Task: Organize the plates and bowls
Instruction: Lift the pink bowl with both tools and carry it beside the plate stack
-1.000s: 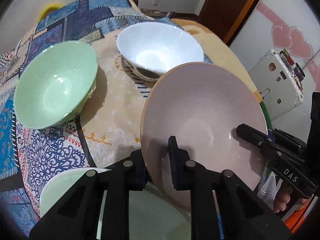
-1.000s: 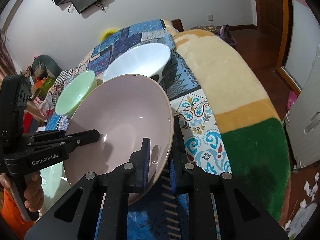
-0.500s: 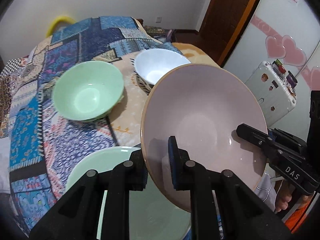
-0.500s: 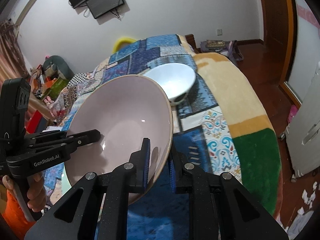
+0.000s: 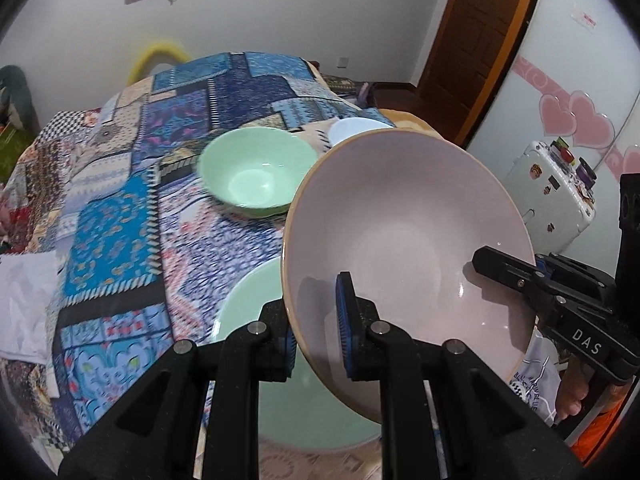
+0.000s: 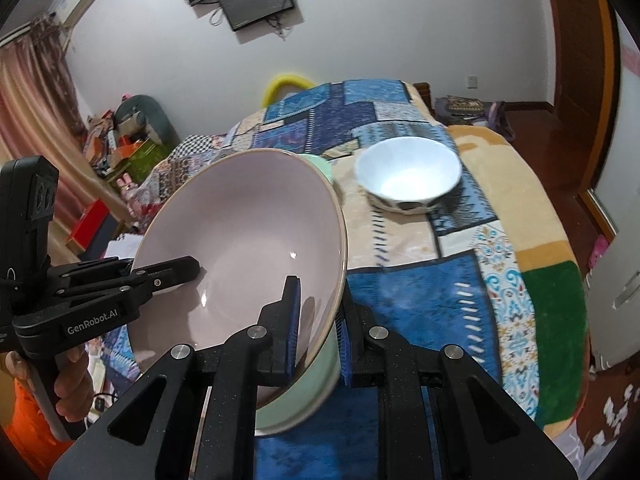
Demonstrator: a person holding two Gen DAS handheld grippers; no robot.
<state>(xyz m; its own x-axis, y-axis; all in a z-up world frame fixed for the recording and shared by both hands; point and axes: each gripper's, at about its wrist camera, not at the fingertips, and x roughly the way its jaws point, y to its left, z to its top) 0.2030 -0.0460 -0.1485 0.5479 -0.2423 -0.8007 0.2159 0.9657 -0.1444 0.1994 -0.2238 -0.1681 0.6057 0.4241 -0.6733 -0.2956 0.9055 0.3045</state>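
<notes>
A large pale pink plate (image 5: 404, 236) with a tan rim is held tilted in the air by both grippers. My left gripper (image 5: 318, 320) is shut on its left rim, and my right gripper (image 6: 318, 322) is shut on its right rim (image 6: 248, 240). Below it lies a light green plate (image 5: 256, 312), also seen under the pink one in the right wrist view (image 6: 308, 396). A green bowl (image 5: 256, 170) and a white bowl (image 6: 408, 178) stand farther back on the patterned cloth.
The patchwork cloth (image 5: 120, 216) covers a round table. White paper (image 5: 24, 300) lies at its left edge. A white suitcase (image 5: 552, 200) and a wooden door (image 5: 484, 32) stand to the right. The table's right edge (image 6: 560, 280) drops to the floor.
Both grippers have lifted the pink plate higher and pulled back toward me; the bowls look smaller and farther away, and more of the green plate shows below.
</notes>
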